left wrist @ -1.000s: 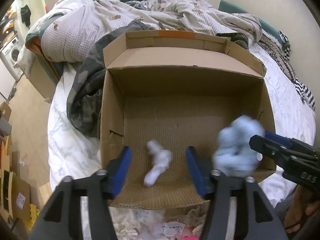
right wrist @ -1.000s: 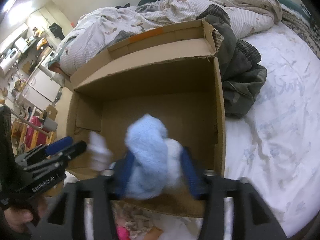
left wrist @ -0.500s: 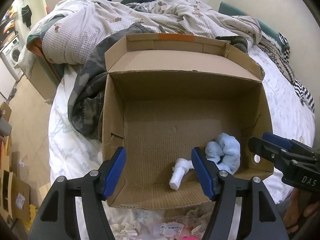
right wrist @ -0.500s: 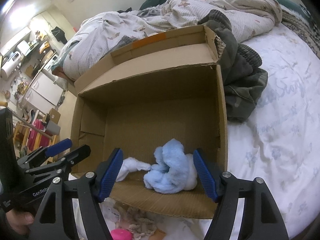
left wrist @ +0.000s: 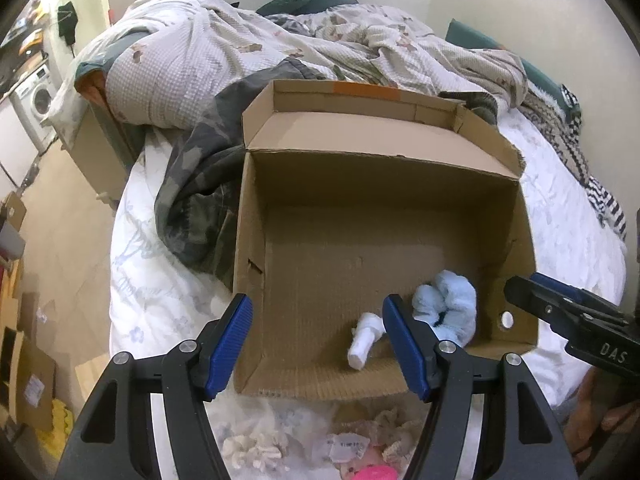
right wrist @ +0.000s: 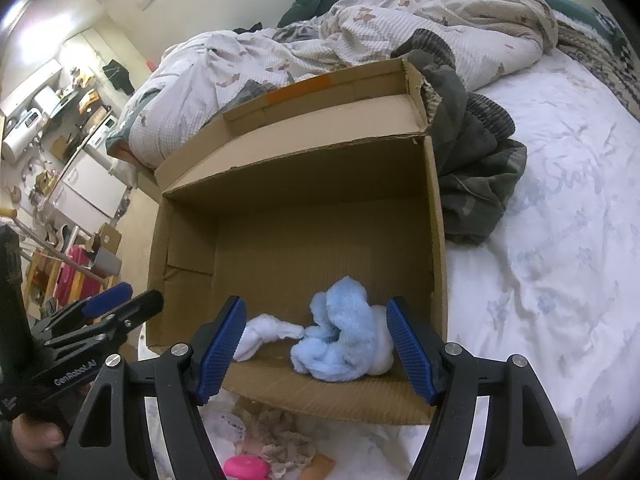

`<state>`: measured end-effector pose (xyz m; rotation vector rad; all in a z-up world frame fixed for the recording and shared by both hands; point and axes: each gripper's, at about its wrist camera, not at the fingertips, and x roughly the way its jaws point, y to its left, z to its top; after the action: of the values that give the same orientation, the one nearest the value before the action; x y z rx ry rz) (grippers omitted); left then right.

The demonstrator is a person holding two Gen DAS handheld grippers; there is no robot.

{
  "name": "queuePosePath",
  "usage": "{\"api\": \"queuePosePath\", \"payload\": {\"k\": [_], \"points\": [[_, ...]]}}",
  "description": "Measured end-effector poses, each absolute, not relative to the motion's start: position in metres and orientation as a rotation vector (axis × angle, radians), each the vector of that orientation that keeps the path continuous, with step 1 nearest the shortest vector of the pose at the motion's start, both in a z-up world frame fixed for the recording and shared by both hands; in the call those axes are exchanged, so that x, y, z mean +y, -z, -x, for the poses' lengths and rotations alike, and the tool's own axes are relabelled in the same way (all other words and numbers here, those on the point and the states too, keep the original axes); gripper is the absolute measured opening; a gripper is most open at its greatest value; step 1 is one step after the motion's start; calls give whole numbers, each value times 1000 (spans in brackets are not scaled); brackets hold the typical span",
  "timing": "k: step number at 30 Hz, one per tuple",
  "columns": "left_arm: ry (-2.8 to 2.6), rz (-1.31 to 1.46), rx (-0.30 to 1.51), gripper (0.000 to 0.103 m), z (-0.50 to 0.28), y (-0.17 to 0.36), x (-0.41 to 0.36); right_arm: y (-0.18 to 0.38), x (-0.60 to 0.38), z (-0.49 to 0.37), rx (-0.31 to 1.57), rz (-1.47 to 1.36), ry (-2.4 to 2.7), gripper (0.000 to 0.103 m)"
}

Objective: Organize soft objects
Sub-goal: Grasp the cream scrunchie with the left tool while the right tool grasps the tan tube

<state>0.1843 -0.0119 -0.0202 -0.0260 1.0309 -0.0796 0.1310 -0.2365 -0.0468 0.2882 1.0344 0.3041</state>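
Note:
An open cardboard box [left wrist: 256, 216] [right wrist: 436, 216] sits on a bed. Inside, near its front wall, lie a fluffy light-blue soft object [left wrist: 448, 312] [right wrist: 344, 340] and a small white soft object [left wrist: 362, 340] [right wrist: 266, 334], side by side and touching. My left gripper [left wrist: 316, 348] is open and empty, hovering over the box's front left. My right gripper [right wrist: 316, 344] is open and empty above the blue object; it also shows at the right of the left wrist view [left wrist: 568, 316]. The left gripper shows at the left of the right wrist view [right wrist: 108, 312].
Below the box's front edge lie more soft items: a white one [left wrist: 252, 452], beige lacy ones [right wrist: 284, 440] and a pink one [left wrist: 372, 472] [right wrist: 246, 468]. A camouflage garment [left wrist: 196, 200] [right wrist: 472, 168] wraps the box's far side. A rumpled duvet [left wrist: 240, 52] lies behind. The floor [left wrist: 60, 240] is at left.
The white and blue soft objects dropped from the grippers into the box and now lie still. Both grippers have opened and drawn back slightly toward the front.

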Motion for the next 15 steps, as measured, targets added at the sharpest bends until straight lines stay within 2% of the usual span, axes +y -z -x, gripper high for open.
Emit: {"api": "queuePosePath", "payload": {"k": [15], "points": [[-11, 31, 1015, 65, -141, 3, 26, 36, -238, -97, 1022, -256, -331, 77]]}}
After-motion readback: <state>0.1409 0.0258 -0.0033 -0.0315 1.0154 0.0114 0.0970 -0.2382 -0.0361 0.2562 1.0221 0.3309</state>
